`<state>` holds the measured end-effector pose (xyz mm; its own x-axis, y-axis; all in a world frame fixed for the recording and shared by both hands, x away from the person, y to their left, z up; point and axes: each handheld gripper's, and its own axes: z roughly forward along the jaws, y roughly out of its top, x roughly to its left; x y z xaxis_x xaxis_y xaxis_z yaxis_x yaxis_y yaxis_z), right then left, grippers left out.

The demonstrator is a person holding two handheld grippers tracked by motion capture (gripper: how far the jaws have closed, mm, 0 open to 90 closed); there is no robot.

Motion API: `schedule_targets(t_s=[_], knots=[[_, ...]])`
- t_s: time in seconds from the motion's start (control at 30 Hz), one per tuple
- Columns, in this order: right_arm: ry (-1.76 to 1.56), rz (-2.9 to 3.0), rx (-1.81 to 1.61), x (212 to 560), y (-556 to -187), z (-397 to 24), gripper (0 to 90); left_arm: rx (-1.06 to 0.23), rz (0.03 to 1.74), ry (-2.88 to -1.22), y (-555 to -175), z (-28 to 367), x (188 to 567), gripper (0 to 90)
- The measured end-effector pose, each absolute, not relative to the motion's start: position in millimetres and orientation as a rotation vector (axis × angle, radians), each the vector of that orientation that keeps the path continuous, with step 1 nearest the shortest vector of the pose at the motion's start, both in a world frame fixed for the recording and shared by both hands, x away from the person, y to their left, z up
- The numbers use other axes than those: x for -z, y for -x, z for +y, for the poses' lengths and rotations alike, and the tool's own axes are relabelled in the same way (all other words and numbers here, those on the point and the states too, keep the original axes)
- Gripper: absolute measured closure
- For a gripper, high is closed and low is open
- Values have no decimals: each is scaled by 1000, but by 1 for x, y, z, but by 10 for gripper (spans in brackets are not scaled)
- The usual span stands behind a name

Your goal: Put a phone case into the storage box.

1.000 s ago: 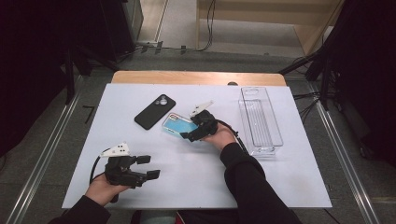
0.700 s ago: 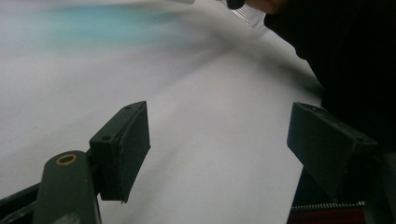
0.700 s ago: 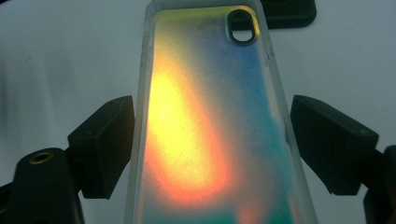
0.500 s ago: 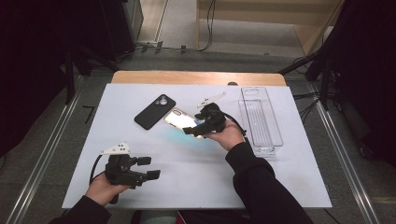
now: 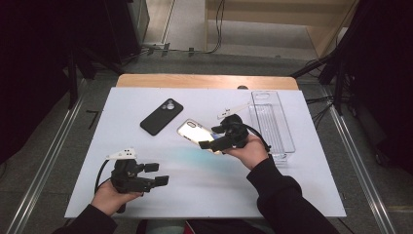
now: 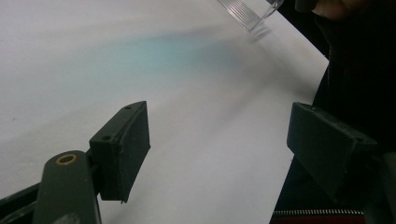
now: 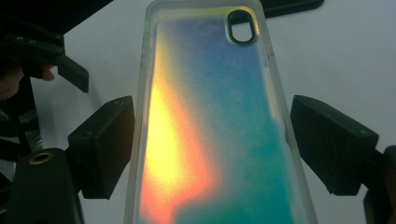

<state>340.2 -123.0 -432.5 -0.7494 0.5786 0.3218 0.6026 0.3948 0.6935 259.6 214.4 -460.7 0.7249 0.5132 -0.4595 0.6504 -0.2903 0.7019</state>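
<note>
An iridescent, clear-edged phone case (image 5: 191,130) hangs tilted above the white table, camera hole at its far end. My right gripper (image 5: 209,138) is shut on its near end from the right. In the right gripper view the case (image 7: 215,116) runs up between the two pads, which press on its long edges, around my right gripper (image 7: 212,144). A black phone (image 5: 160,117) lies flat to the case's left. My left gripper (image 5: 158,174) rests at the front left, open with nothing between its pads; in its own view, my left gripper (image 6: 217,144) has only bare table in the gap.
A clear plastic tray (image 5: 272,122) stands lengthwise at the right of the white table (image 5: 97,146), close behind my right hand. A faint cyan glow (image 5: 190,157) from the case falls on the table. The wooden far edge (image 5: 204,81) borders the floor.
My right gripper has lifted the phone case off the table and drawn it a little right and toward me; the case now tilts and glares. The left gripper has stayed put.
</note>
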Motion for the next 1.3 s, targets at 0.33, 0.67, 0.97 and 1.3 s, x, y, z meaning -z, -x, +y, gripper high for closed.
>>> schedule_targets(t_s=[0.33,0.67,0.97,1.3], knots=[[1151,-2585,1339,441,-314,-144,152,199,923,-1942,-261,208,454,222],[1253,-2556,1354,451,-293,-141,152,225,948,-1940,-263,198,447,226],[1345,-2533,1401,458,-277,-135,152,190,964,-1925,-267,188,440,226],[1447,-2484,1413,465,-269,-132,152,145,1000,-1939,-275,171,436,227]])
